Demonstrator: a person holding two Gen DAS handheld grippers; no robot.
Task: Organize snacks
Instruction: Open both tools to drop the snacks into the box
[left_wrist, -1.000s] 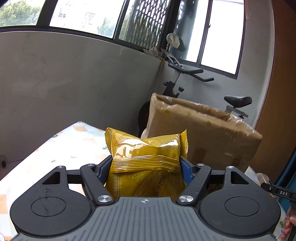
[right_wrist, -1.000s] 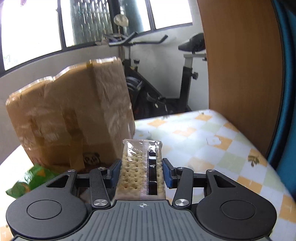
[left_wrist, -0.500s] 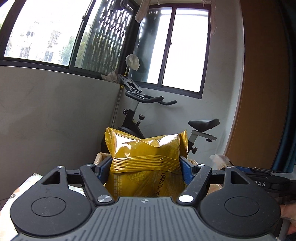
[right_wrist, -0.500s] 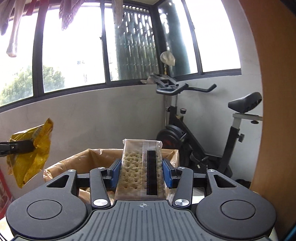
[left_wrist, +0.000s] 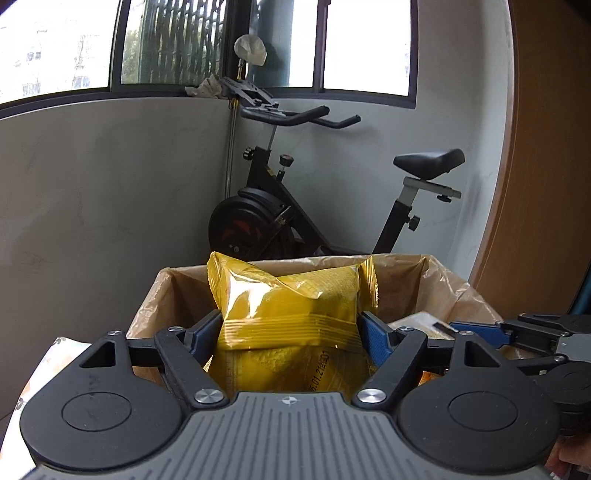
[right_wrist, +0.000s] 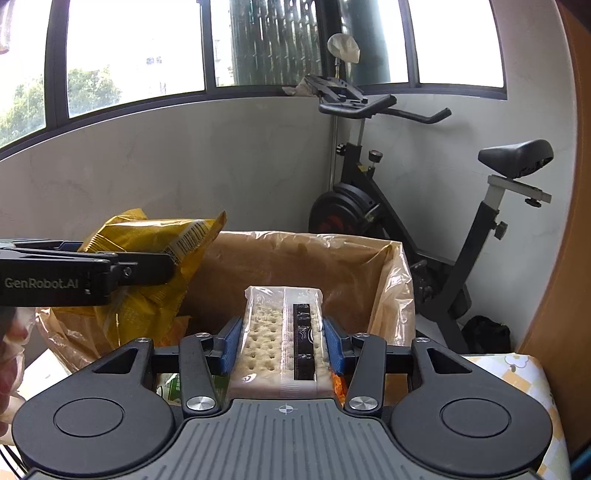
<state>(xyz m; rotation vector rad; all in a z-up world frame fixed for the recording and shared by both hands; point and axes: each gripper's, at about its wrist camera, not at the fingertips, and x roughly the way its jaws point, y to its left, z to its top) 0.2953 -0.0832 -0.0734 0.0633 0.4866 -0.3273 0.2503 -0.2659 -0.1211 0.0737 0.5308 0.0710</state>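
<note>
My left tongs (left_wrist: 291, 332), jaws easing apart, have the yellow snack bag (left_wrist: 291, 306) between them, and my right tongs (right_wrist: 282, 343) grip the cracker pack (right_wrist: 282, 332) lengthwise. The lined cardboard box (right_wrist: 295, 258) lies open just ahead and below both.

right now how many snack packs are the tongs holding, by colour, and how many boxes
crinkly yellow foil snack packet: 1
clear-wrapped pale cracker pack: 1
plastic-lined brown cardboard box: 1
total: 3
</note>
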